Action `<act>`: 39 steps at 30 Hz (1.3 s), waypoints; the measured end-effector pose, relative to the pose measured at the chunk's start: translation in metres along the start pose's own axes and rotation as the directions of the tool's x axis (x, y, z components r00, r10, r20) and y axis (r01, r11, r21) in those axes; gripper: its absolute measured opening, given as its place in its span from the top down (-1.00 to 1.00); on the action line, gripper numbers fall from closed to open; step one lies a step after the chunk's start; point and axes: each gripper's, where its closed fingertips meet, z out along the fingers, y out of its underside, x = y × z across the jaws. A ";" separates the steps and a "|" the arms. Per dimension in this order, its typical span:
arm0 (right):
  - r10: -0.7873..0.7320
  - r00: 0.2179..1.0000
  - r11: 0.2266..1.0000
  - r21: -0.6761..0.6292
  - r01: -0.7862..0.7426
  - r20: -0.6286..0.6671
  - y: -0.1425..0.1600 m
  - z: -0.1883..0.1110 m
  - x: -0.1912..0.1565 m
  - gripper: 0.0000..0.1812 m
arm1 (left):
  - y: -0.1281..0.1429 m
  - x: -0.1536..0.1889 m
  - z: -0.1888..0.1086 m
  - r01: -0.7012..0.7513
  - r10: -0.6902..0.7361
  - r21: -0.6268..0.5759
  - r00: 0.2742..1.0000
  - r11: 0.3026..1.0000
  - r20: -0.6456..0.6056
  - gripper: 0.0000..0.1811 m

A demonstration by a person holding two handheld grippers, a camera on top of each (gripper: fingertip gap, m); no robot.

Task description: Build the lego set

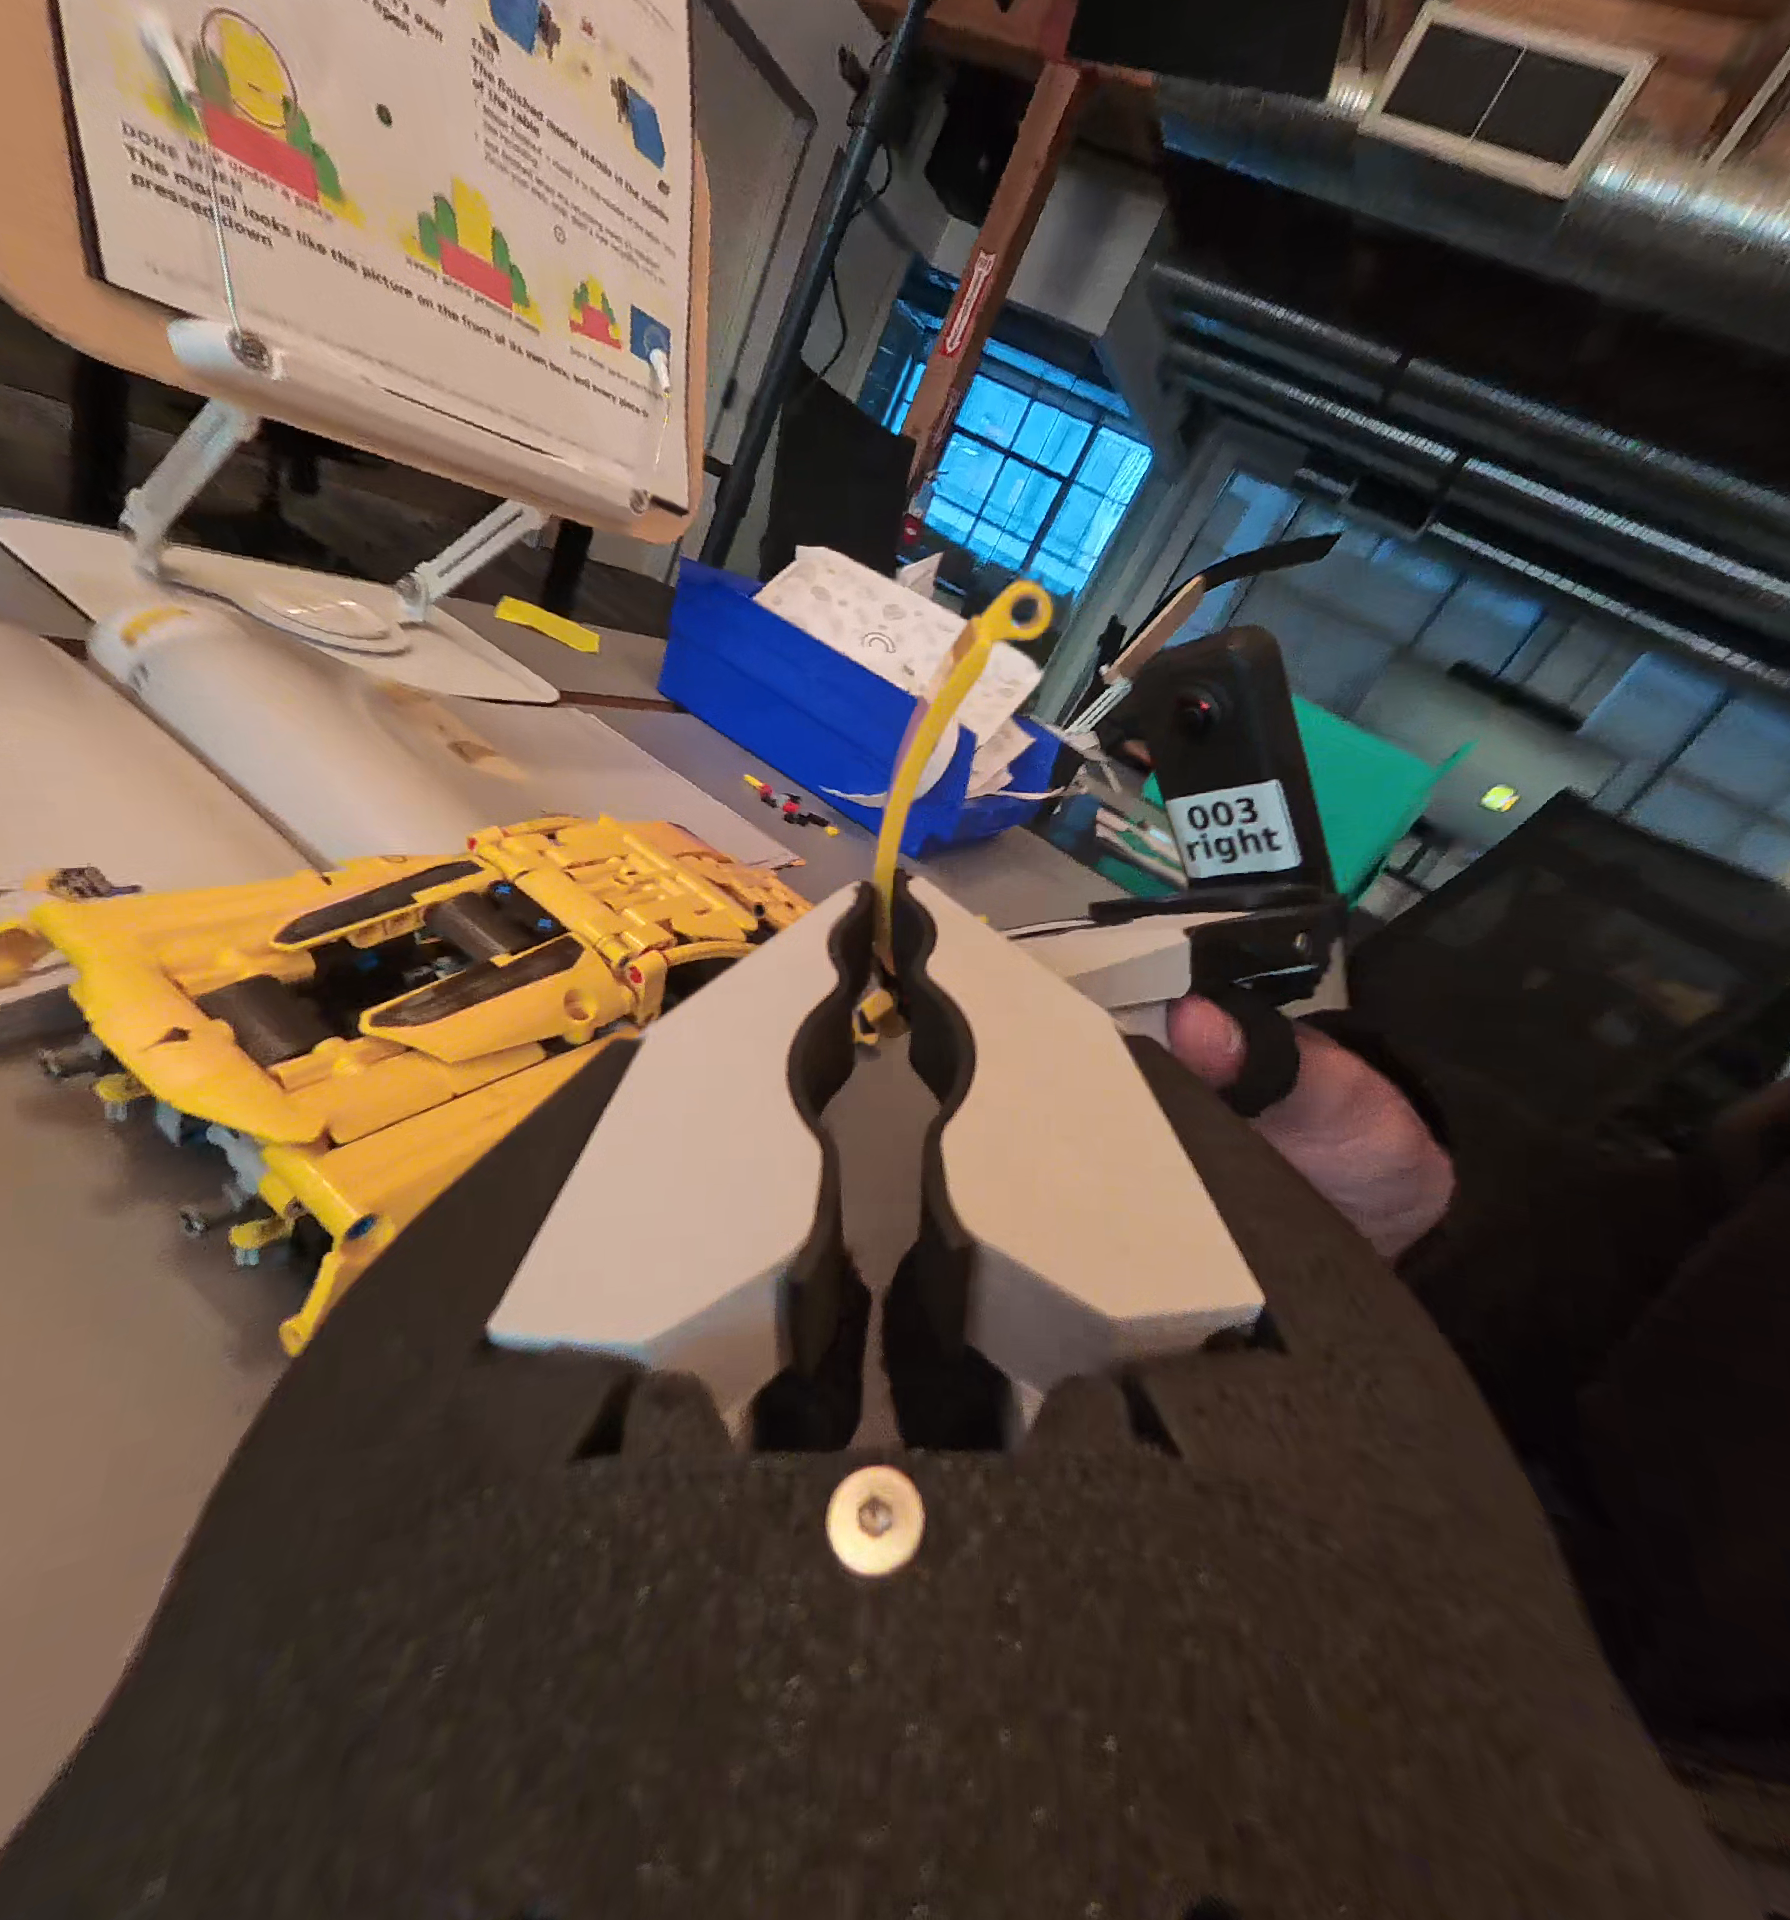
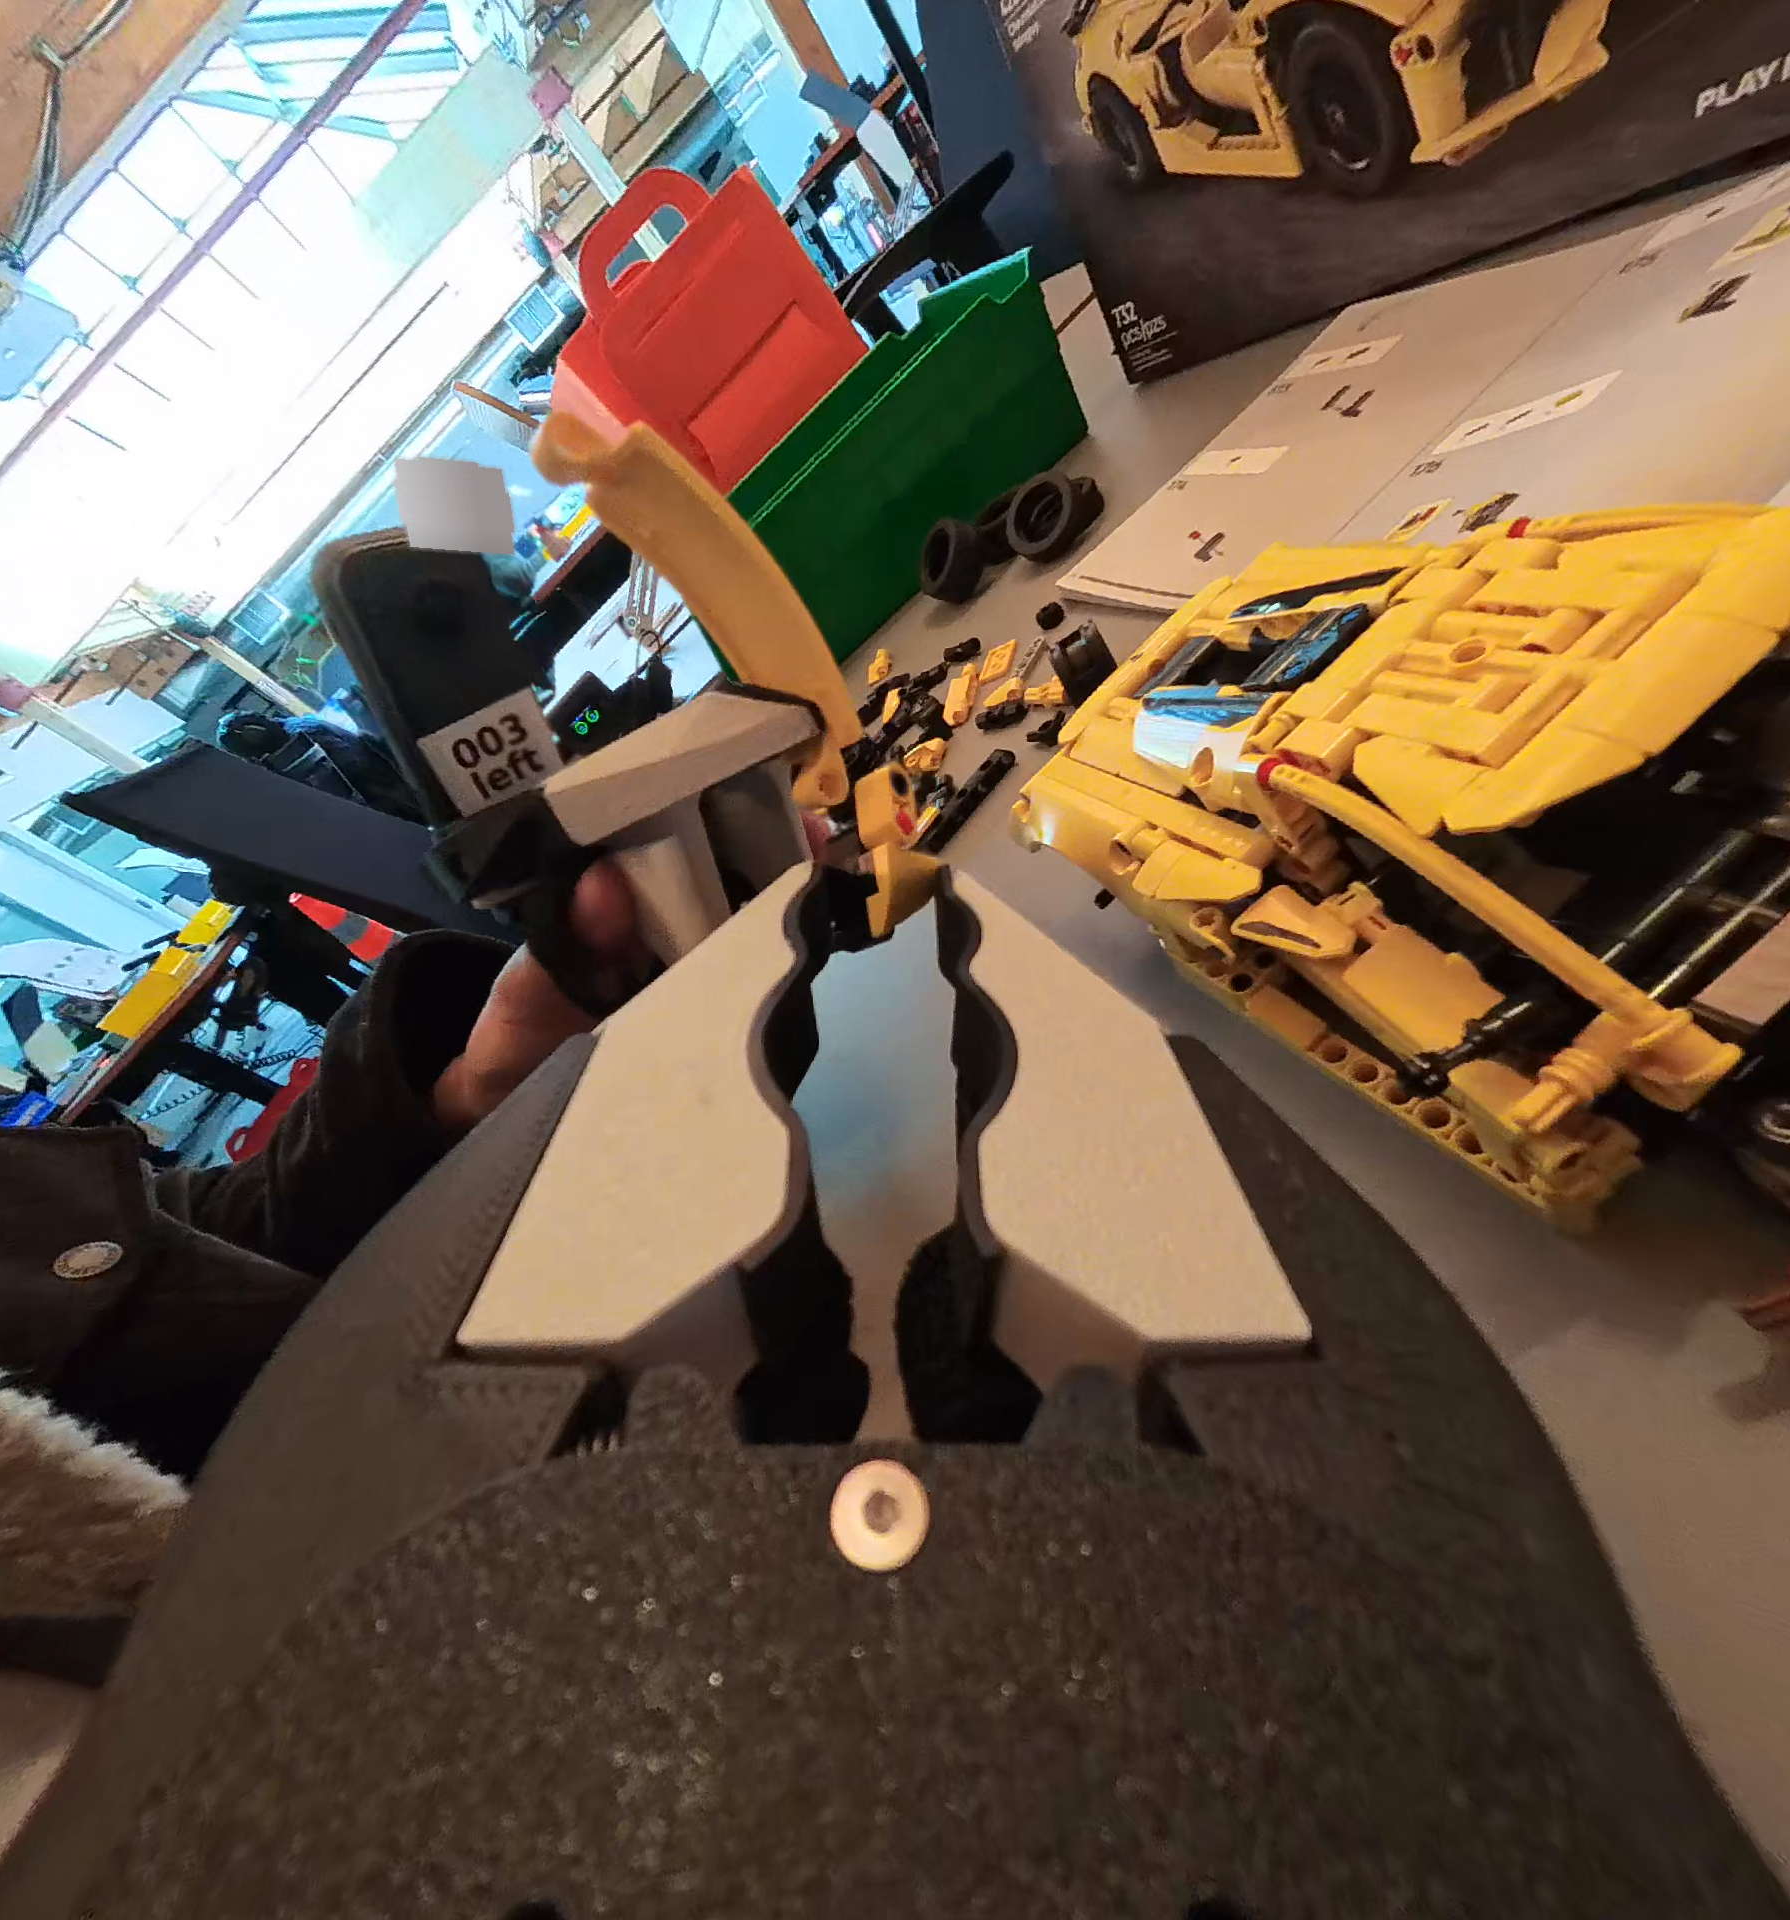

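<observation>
The left gripper [image 1: 886, 935] is pinched tight on a long, thin yellow curved piece [image 1: 932, 727]. The piece sticks up from the tips and bends over, with a small round ring at its far end. In the right wrist view the same piece [image 2: 704, 582] looks wide and curved like a slide.

The right gripper [image 2: 875, 904] holds a small yellow and black piece [image 2: 896, 883] at its very tips. Its jaws are only a little way apart. This small piece sits right at the bottom end of the long curved piece, but I cannot tell if the two are joined.

Both grippers are up in the air above the gray table [image 2: 1493, 1403], close together, tip to tip.

Farther off on the table lies the yellow lego car [image 2: 1442, 810]. It is big, with black parts showing inside. Small loose pieces [image 2: 964, 707] lie just beside it, and black tires [image 2: 1016, 530] sit near a green bin [image 2: 922, 457]. A red box [image 2: 704, 322] stands in the bin.
</observation>
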 end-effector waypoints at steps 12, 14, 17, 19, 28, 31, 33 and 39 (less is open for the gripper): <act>-0.333 0.933 0.796 -0.572 0.200 -0.138 0.067 -0.038 0.050 0.80 | 0.015 -0.011 0.000 -0.091 0.103 -0.119 0.990 0.989 0.092 0.98; -0.425 0.894 0.702 -0.675 0.226 -0.143 0.078 -0.050 0.057 0.79 | 0.022 -0.010 0.003 -0.092 0.106 -0.154 0.991 0.984 0.086 0.98; -0.520 0.841 0.623 -0.739 0.256 -0.147 0.085 -0.056 0.067 0.79 | 0.028 -0.010 0.004 -0.081 0.098 -0.184 0.992 0.980 0.084 0.98; -0.543 0.827 0.615 -0.740 0.273 -0.147 0.085 -0.055 0.070 0.77 | 0.031 -0.012 0.004 -0.059 0.077 -0.199 0.993 0.978 0.085 0.98; -0.734 0.676 0.493 -0.733 0.469 -0.061 0.077 -0.050 0.071 0.64 | 0.035 -0.013 0.003 -0.018 0.037 -0.216 0.996 0.976 0.081 0.98; -0.779 0.624 0.467 -0.714 0.521 -0.054 0.074 -0.047 0.066 0.65 | 0.036 -0.014 0.003 -0.013 0.031 -0.219 0.996 0.976 0.083 0.98; -0.792 0.609 0.451 -0.717 0.531 -0.047 0.076 -0.048 0.067 0.66 | 0.036 -0.014 0.002 -0.010 0.029 -0.219 0.996 0.976 0.084 0.98; -0.815 0.578 0.424 -0.708 0.564 -0.027 0.079 -0.045 0.072 0.81 | 0.038 -0.013 0.003 -0.006 0.025 -0.231 0.996 0.973 0.080 0.98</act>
